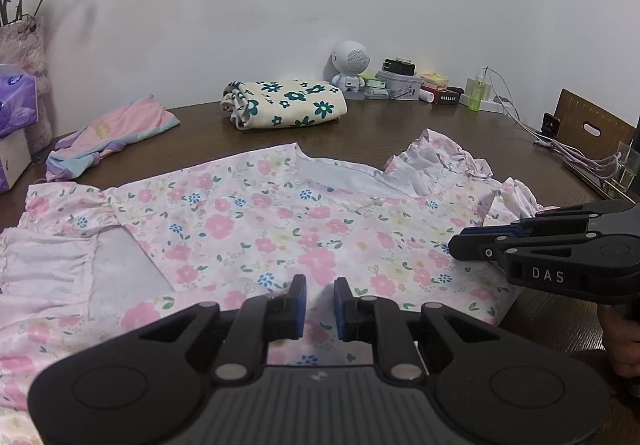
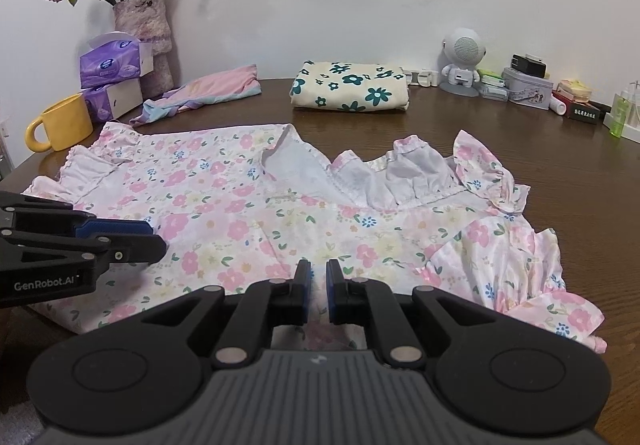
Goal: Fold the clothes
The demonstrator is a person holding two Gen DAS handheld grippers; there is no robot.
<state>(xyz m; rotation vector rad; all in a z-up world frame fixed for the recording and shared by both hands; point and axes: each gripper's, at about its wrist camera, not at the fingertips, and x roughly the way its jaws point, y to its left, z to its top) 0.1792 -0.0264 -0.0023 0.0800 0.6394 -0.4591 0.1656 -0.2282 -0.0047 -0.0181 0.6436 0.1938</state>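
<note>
- Two grippers, one in each of my hands, hover over a pink floral dress spread flat on a dark wooden table.
- My left gripper sits above the dress's near edge, its blue-padded fingers close together with a narrow gap, gripping no cloth.
- My right gripper is just beside it over the same edge, fingers likewise nearly closed with a slim gap.
- Beyond the dress's neckline lies a folded cream cloth with teal flowers.
- Beyond the dress's left sleeve lies a crumpled pink garment, and near it a yellow mug.
</note>
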